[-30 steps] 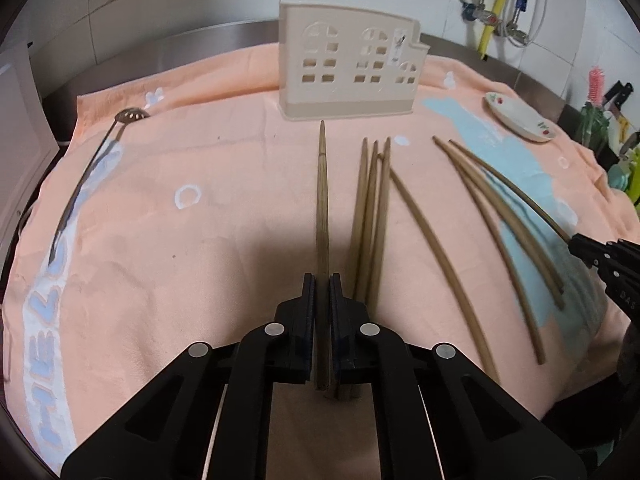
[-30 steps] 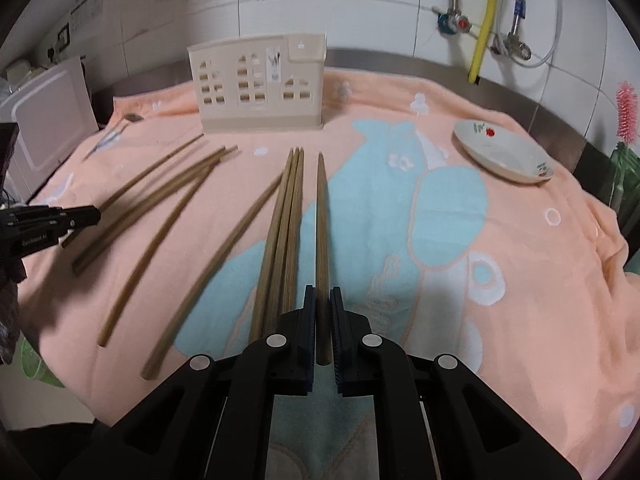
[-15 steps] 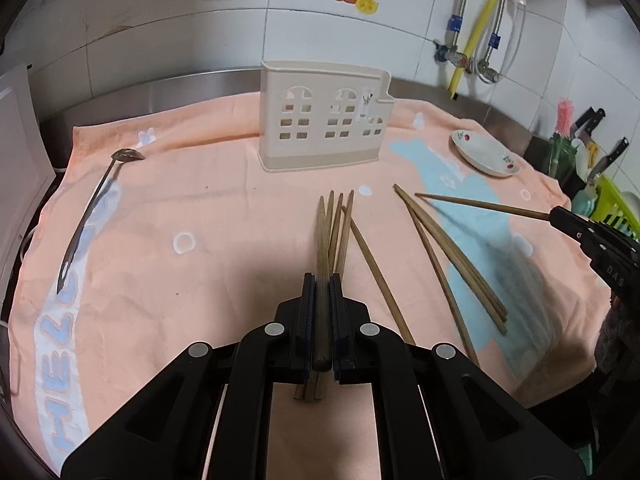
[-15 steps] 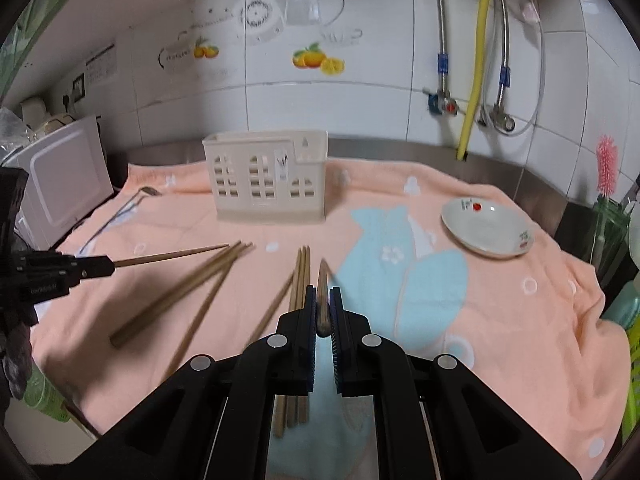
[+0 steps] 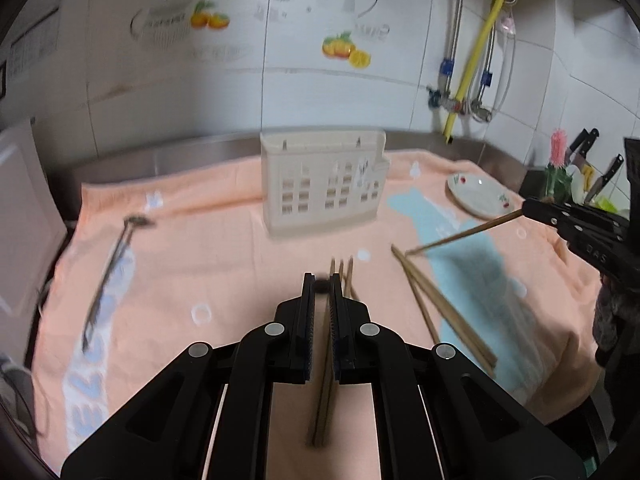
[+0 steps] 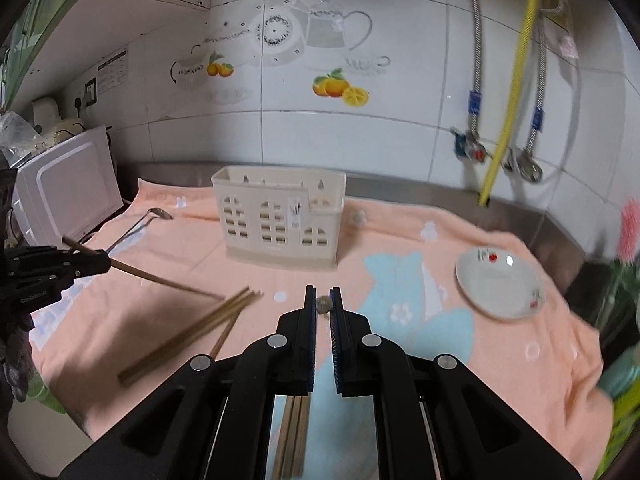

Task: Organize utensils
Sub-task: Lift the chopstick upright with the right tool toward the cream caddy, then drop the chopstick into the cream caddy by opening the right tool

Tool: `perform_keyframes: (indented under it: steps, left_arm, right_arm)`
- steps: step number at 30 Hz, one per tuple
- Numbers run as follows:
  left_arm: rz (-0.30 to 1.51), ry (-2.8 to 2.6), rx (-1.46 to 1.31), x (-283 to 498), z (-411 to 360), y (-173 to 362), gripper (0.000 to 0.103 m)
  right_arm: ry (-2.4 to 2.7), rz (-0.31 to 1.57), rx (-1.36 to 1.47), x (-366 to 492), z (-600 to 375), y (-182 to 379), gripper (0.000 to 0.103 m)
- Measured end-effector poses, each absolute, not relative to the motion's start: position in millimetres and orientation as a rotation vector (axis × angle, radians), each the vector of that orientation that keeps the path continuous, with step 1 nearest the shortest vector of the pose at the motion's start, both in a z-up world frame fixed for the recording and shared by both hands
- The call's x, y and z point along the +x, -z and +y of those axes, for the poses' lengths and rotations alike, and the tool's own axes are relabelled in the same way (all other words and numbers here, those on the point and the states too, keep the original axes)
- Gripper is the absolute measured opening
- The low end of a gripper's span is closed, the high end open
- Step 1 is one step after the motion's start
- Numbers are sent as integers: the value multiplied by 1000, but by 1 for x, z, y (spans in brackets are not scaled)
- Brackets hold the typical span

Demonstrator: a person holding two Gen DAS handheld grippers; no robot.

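Left gripper [image 5: 322, 280], left wrist view: jaws are narrowed onto one chopstick [image 5: 321, 286], seen end-on as a dark tip between the fingertips, with its shaft blurred below between the fingers. Loose chopsticks [image 5: 444, 312] are laid on the peach towel [image 5: 224, 256]: a short group just ahead of the fingertips, a longer group fanned toward the right. A cream utensil holder [image 5: 324, 184] is stood upright at the far middle of the towel, near the steel counter edge. Bare towel is seen between fingertips and holder. A ladle [image 5: 110, 268] is laid along the left side, near the towel's left border. A small plate [image 5: 478, 196] is set at far right. The right gripper [image 5: 532, 206] is seen at the right edge, raised above the towel, with a second chopstick [image 5: 464, 234] clamped and slanted down to the left.

Right gripper [image 6: 323, 298], right wrist view: jaws are closed to a narrow gap on that second chopstick [image 6: 323, 305], its round end shown between the fingertips. Holder [image 6: 280, 220] is stood ahead and slightly left, top open, with clear towel before it. Plate [image 6: 500, 284] is set to the right, well apart from the holder. Loose chopsticks [image 6: 192, 332] are laid at left; more lie beneath the fingers. The left gripper [image 6: 102, 262] is seen at the left edge, above the towel border, its chopstick [image 6: 168, 280] angled down toward the loose group. A white appliance [image 6: 68, 188] is stood beyond the towel's left corner.
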State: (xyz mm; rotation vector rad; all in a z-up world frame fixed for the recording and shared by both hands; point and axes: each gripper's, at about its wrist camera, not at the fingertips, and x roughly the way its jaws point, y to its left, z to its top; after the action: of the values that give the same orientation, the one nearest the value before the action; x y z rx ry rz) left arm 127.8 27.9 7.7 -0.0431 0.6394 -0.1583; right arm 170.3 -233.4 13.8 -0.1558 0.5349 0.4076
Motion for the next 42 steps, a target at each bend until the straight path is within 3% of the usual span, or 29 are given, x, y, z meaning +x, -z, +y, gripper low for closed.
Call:
perform_keyframes:
  steps: [24, 42]
  left_arm:
    - [363, 138, 81, 187, 3, -160, 6]
    - [547, 38, 20, 279, 39, -94, 6]
  right_arm:
    - [-449, 424, -129, 282, -197, -169, 6]
    - [-435, 532, -142, 338, -168, -120, 7]
